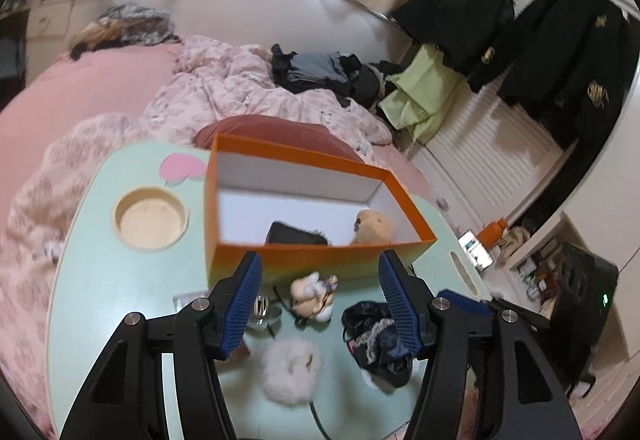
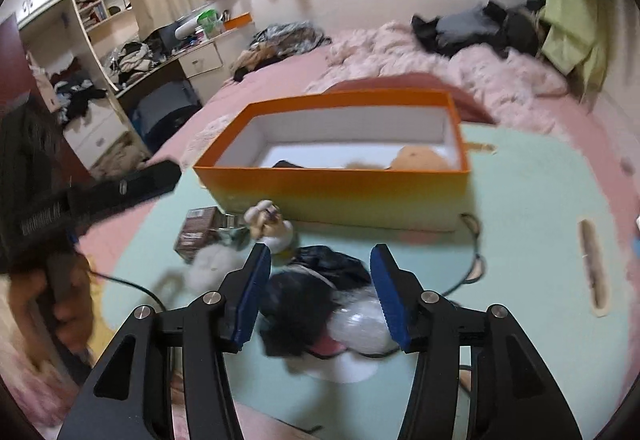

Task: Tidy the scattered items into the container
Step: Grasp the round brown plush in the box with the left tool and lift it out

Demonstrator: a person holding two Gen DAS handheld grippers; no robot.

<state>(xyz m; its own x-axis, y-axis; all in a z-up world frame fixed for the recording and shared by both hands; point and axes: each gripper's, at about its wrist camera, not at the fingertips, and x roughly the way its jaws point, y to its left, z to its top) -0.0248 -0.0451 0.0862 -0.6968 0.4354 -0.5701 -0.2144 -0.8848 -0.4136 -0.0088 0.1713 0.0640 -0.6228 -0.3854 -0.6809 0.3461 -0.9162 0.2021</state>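
We found the orange box (image 1: 320, 260) on the mint table (image 1: 100, 280), a tan plush (image 1: 372, 228) inside it. Just before the box lay a figurine (image 1: 312, 294) and black bundle (image 2: 304, 304). Our left gripper (image 1: 320, 304) and right gripper (image 2: 316, 292) stood released, grasping nothing.

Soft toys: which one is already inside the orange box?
The tan plush toy, lying in the box's right end; the small white figure toy is on the table outside.

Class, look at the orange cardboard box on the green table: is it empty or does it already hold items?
Not empty. The orange cardboard box holds a tan plush toy and a black item; most of its white floor is bare.
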